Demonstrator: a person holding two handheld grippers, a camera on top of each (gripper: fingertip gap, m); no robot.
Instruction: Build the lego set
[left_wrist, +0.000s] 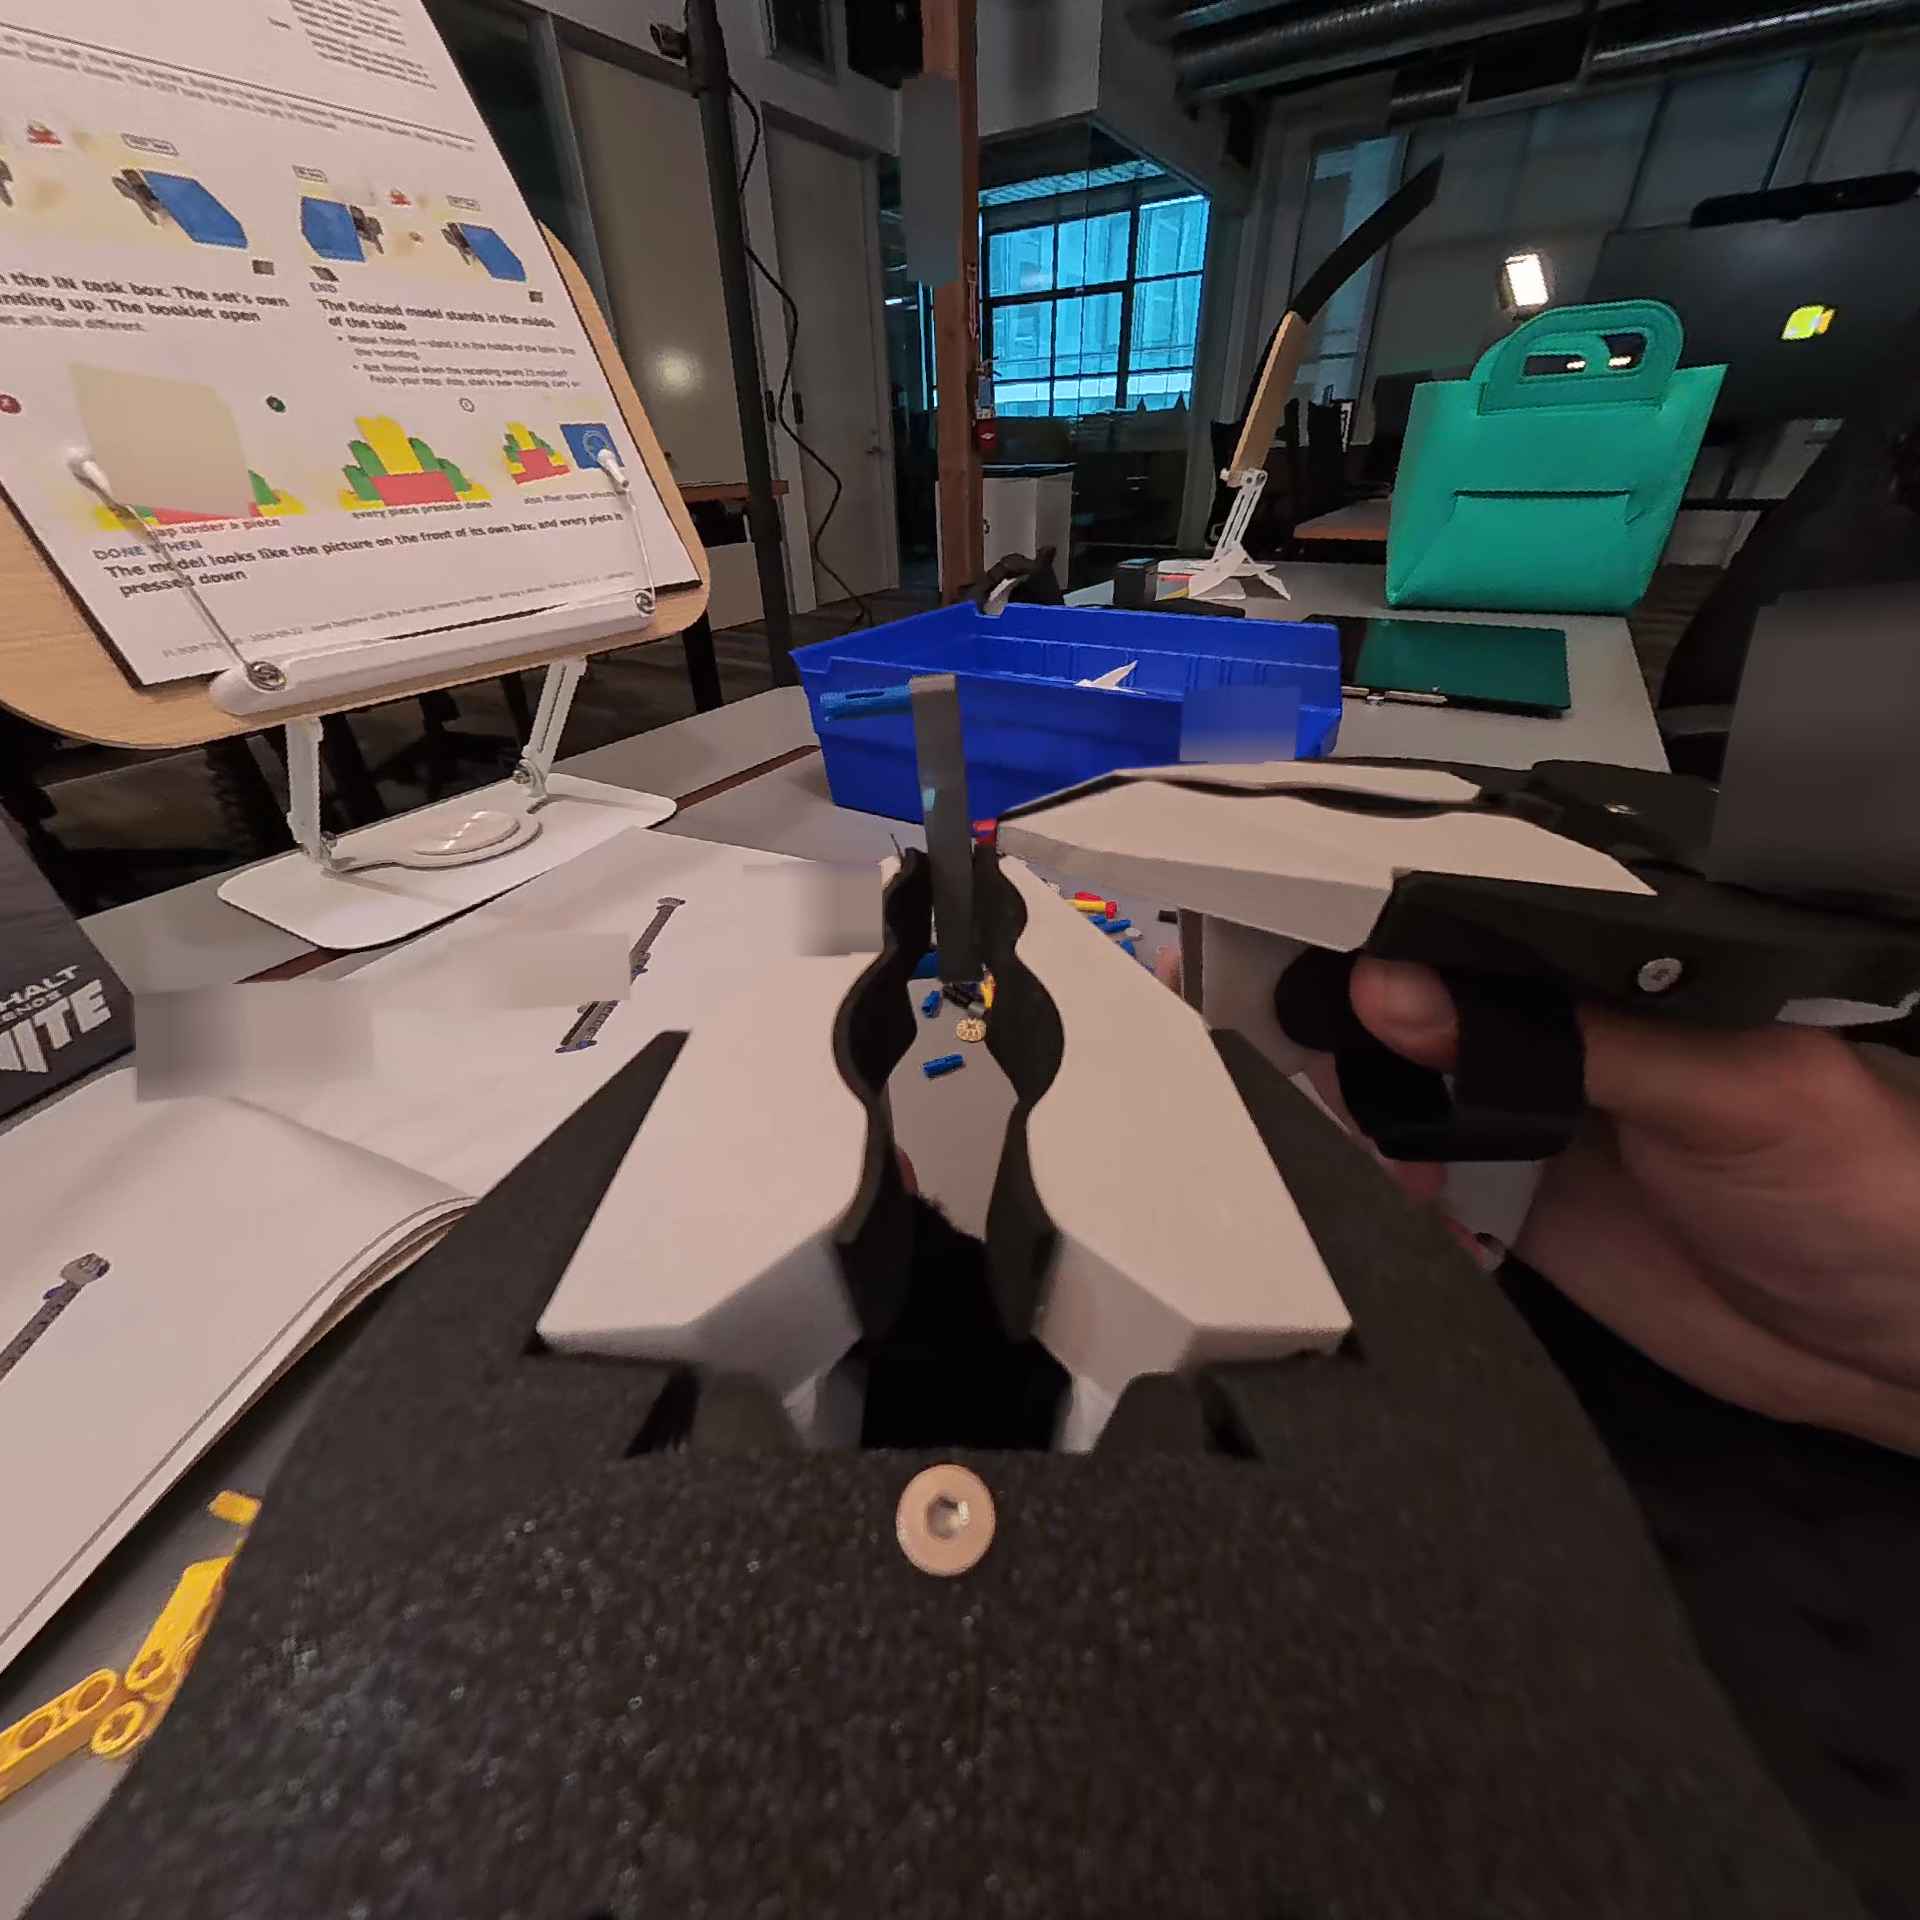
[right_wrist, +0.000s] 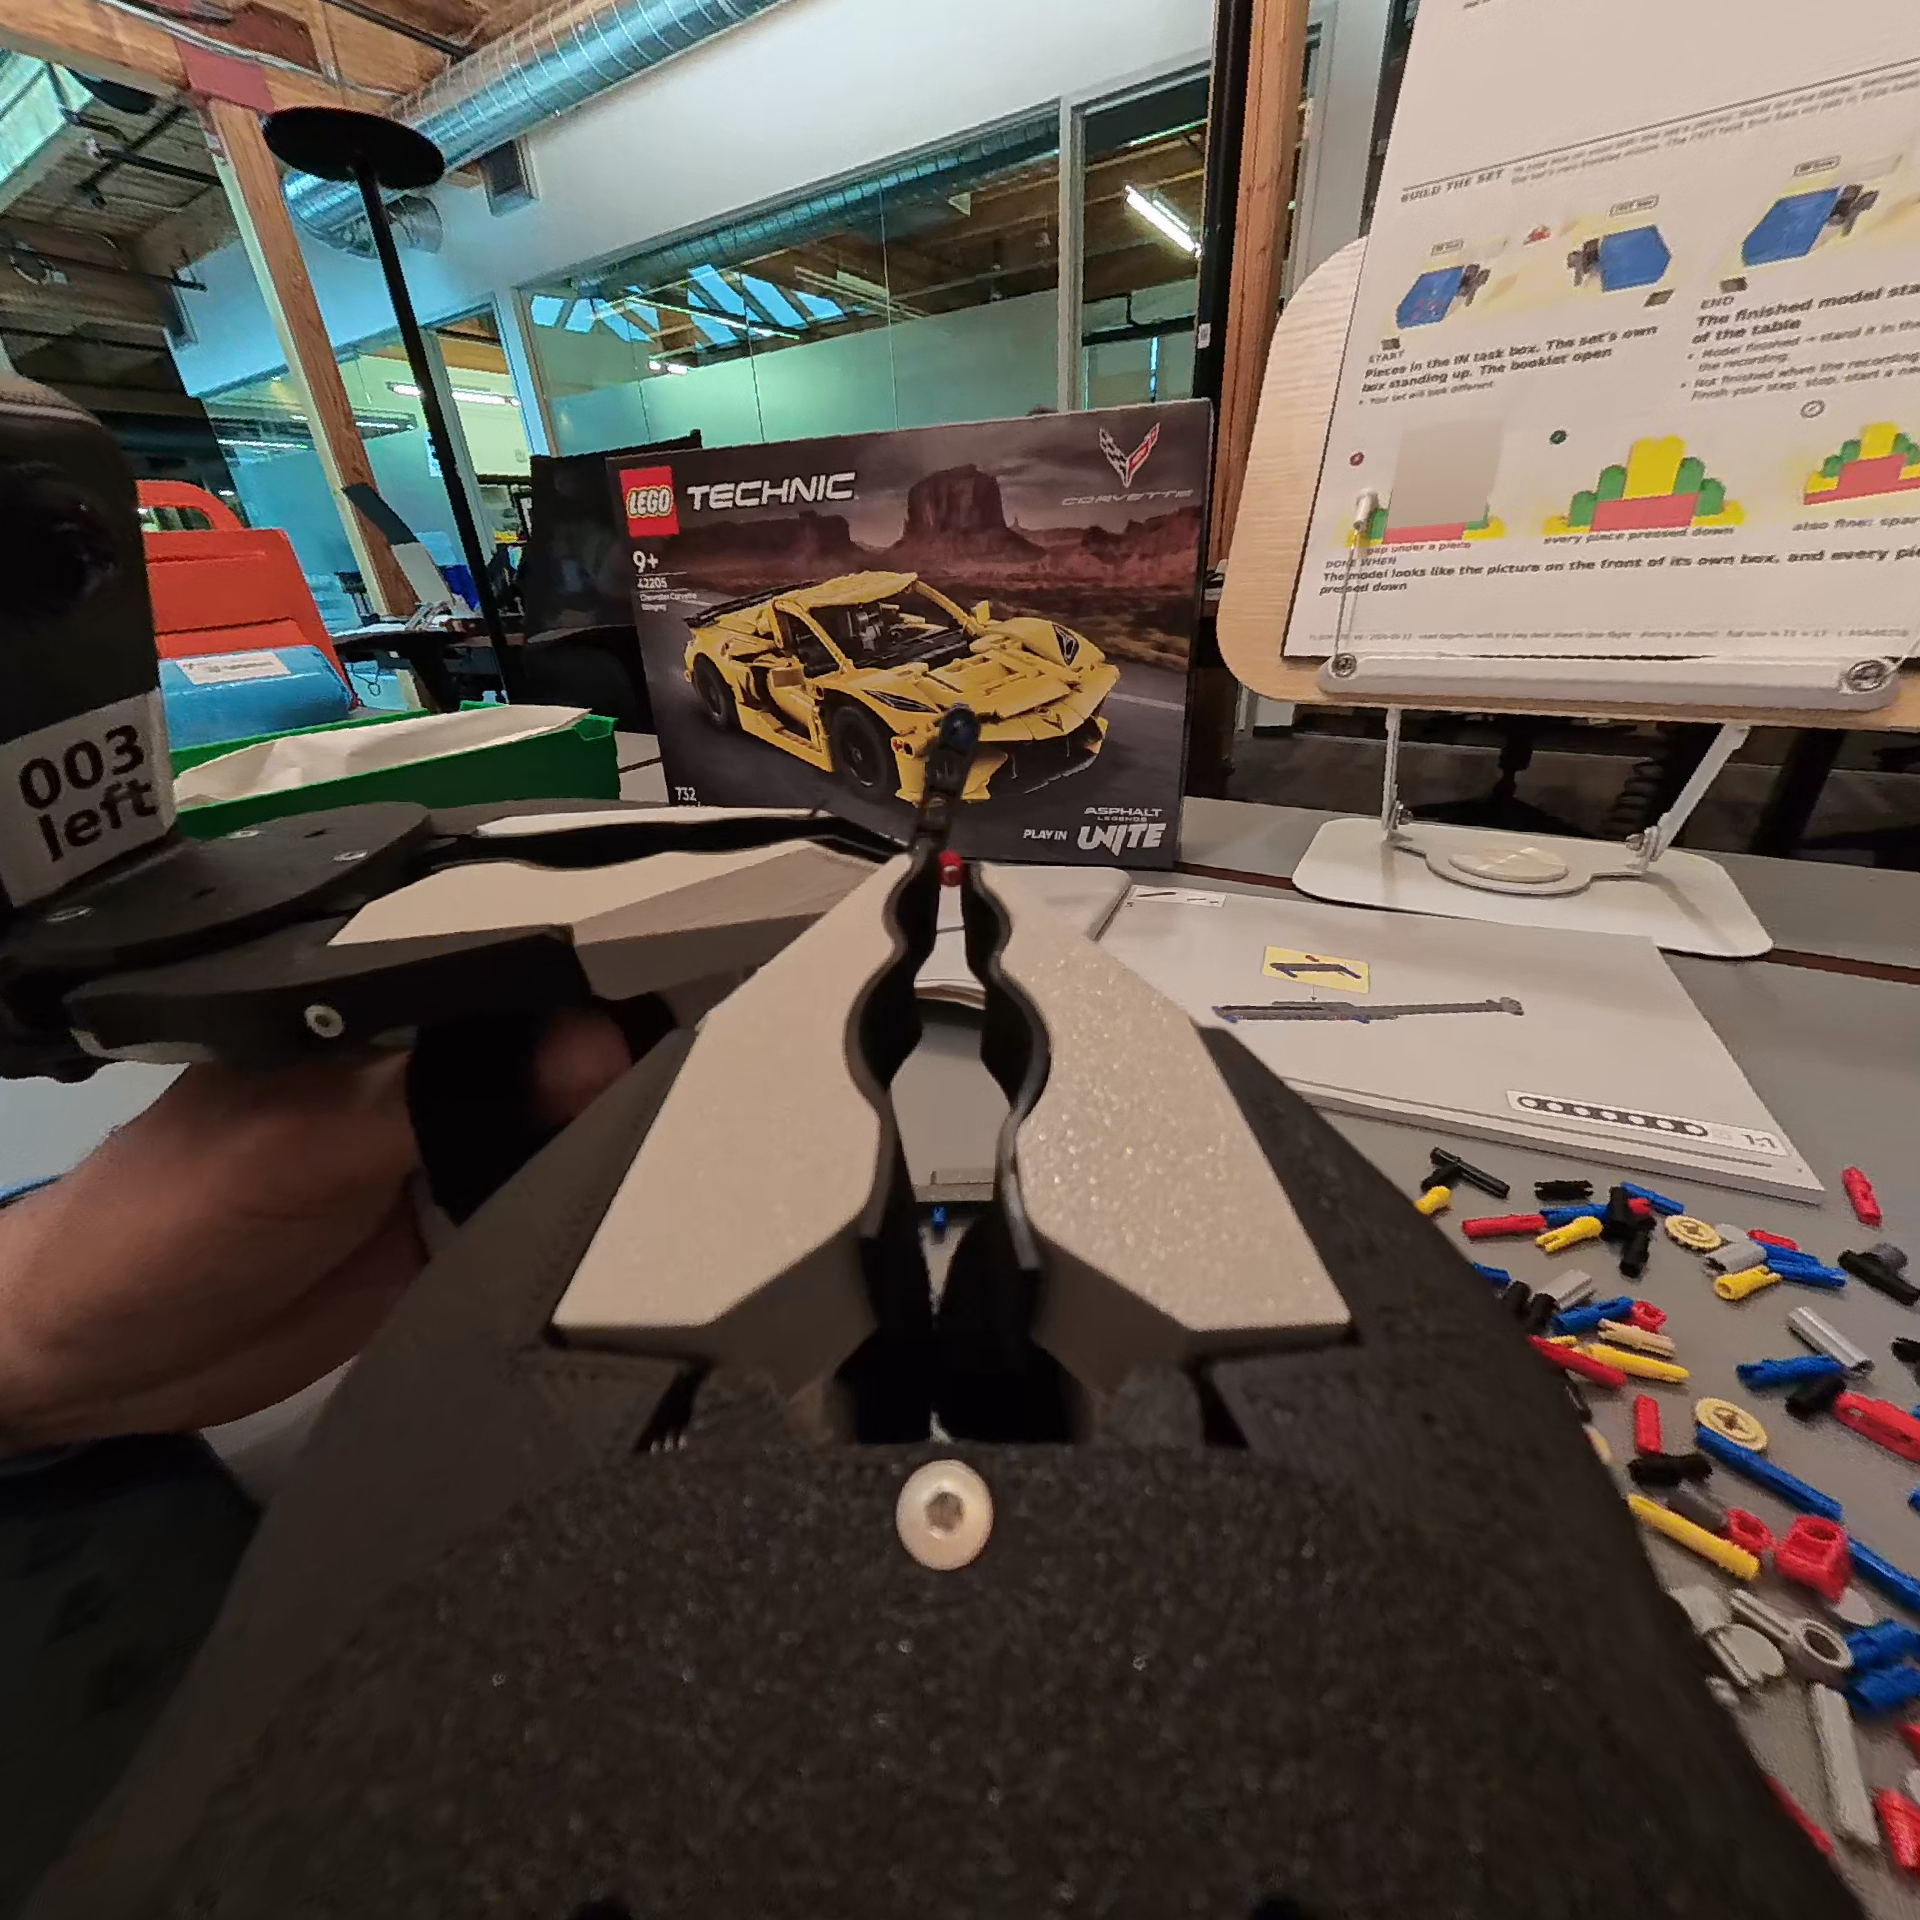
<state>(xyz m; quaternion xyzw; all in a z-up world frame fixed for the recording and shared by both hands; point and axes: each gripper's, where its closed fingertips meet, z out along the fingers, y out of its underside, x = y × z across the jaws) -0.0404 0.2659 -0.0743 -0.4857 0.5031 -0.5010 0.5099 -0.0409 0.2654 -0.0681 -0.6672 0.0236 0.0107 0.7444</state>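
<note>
My left claw has pale grey fingers with black inner pads on a speckled black body, and it pinches a dark grey beam. I see a bright blue bin, a teal-green bag and yellow beams. Red, blue, yellow, black and grey loose pieces dot my grey desk. The box shows a yellow car on a brown desert.

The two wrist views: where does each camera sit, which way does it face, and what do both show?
Left wrist view: sits behind the left gripper, shut on a long dark grey beam; faces the blue plastic bin; the right hand shows.
Right wrist view: sits behind the right gripper, pinching a small red pin; faces the yellow-car set box; the left hand shows.
Shared: the beam, the wooden sheet stand, the open white booklet.
</note>
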